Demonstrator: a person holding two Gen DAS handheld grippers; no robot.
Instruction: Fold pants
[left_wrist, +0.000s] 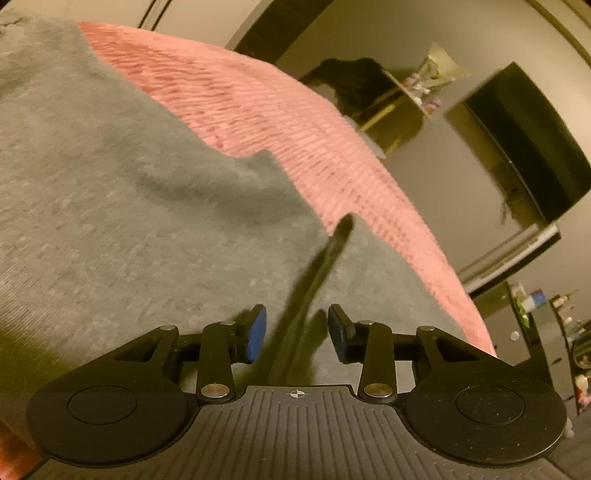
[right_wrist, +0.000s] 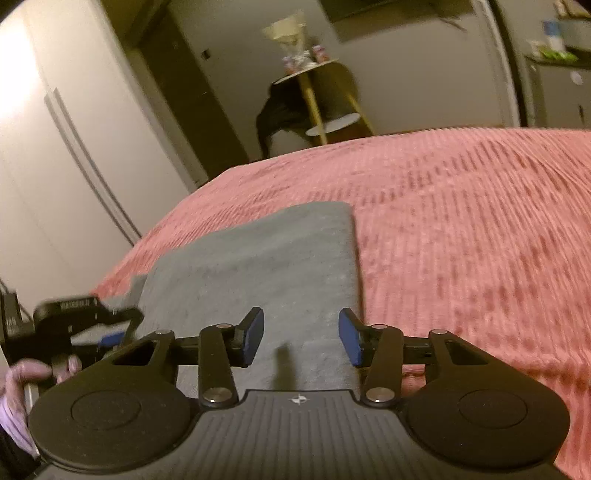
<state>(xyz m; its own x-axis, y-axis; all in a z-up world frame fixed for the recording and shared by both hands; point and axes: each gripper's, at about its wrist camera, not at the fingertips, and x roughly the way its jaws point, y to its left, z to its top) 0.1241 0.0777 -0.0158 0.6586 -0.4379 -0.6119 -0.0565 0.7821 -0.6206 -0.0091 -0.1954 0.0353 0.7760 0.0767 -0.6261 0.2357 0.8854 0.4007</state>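
Grey pants (left_wrist: 129, 203) lie on a pink ribbed bedspread (left_wrist: 258, 118). A dark crease (left_wrist: 317, 273) runs through the cloth toward my left gripper (left_wrist: 297, 328). That gripper hovers low over the fabric, open, its blue pads clear of the cloth. In the right wrist view the pants (right_wrist: 258, 266) form a folded grey strip on the bedspread (right_wrist: 461, 221). My right gripper (right_wrist: 301, 336) stands open just above the strip's near end, nothing pinched. The left gripper (right_wrist: 118, 325) shows at the strip's left edge, held by a hand (right_wrist: 22, 373).
Beyond the bed's far edge stand a round side table with yellow legs (right_wrist: 325, 96), a dark garment (right_wrist: 280, 110) heaped beside it, and white wardrobe doors (right_wrist: 74, 129). A dark screen (left_wrist: 528, 140) hangs on the wall; shelves with bottles (left_wrist: 546, 314) stand right.
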